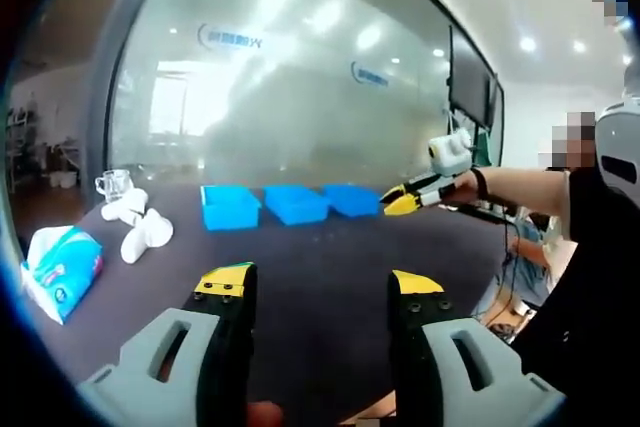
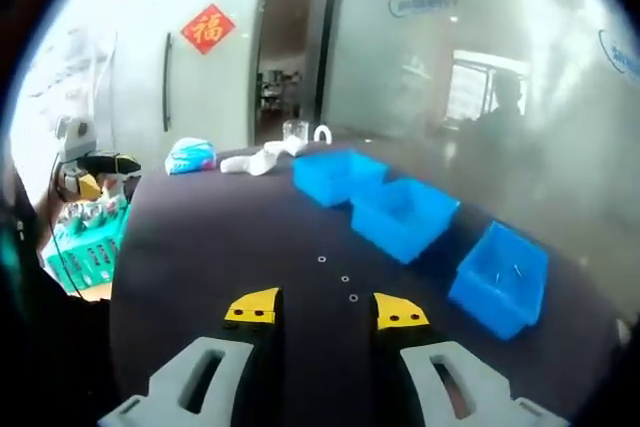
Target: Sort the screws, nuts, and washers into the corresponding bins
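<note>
Three small metal washers on the dark table, both tongs spread and empty.

We see the small metal washers (image 2: 344, 278) lying just ahead of the right gripper (image 2: 326, 313), beside three blue plastic bins (image 2: 404, 215). In the left gripper view, the left gripper (image 1: 320, 285) hovers above the dark table (image 1: 320, 247), and the right one reaches toward the bins from the right. A red square sign (image 2: 207, 28) carries one gold character.
</note>
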